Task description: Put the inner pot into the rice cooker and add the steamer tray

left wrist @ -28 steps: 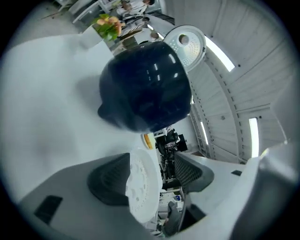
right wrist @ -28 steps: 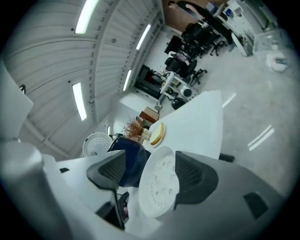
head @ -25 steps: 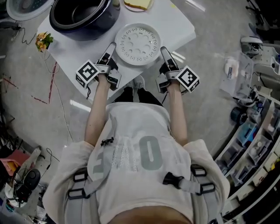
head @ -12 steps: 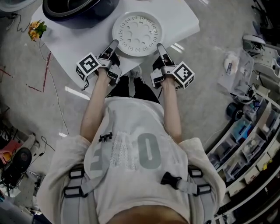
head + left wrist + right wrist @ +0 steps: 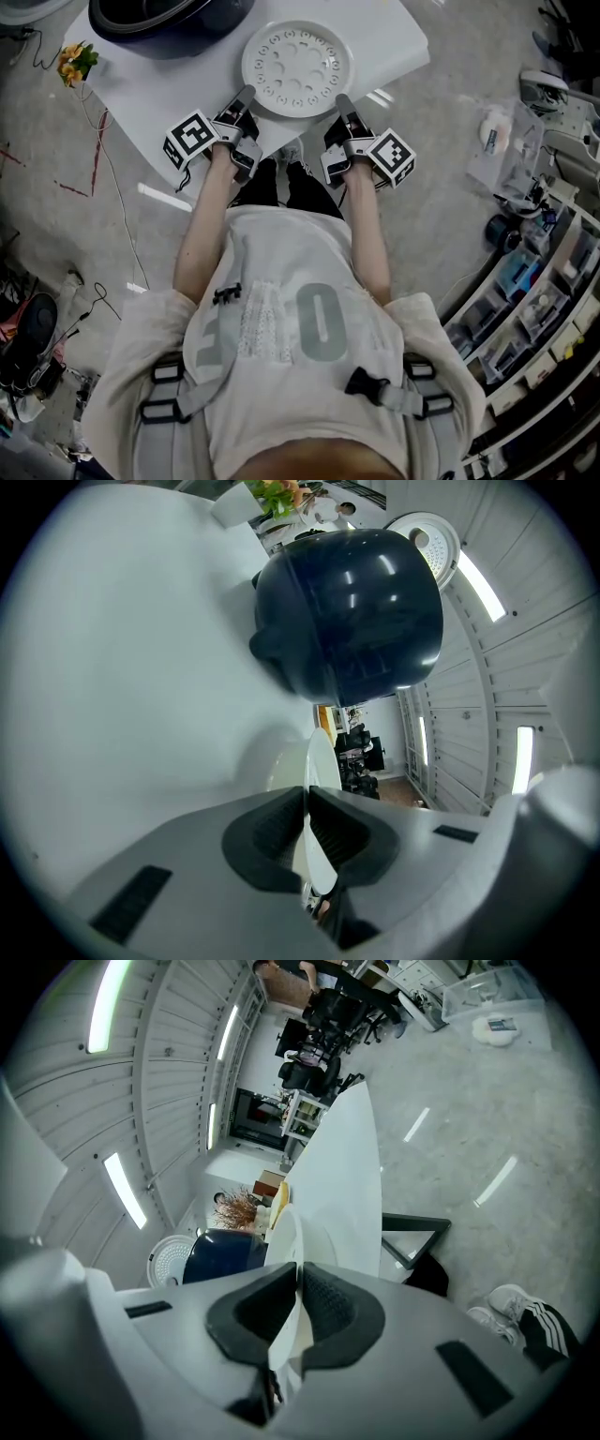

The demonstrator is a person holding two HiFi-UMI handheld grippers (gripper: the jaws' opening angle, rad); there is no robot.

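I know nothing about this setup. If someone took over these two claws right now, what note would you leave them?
Left claw: just closed on the steamer tray, left rim.
Right claw: just closed on its right rim.
Tray lies flat on the white table, the rice cooker beyond it.
Done: tray gripped; whether the inner pot is in cannot be seen.
Left: lift the tray, set it into the cooker.

Both forearms (image 5: 202, 234) reach forward, roughly parallel. The left gripper (image 5: 246, 97) and right gripper (image 5: 341, 101) point ahead and slightly down, marker cubes turned outward. Both sets of jaws have just been closing; pads now pinch opposite rims of the steamer tray (image 5: 298, 67).
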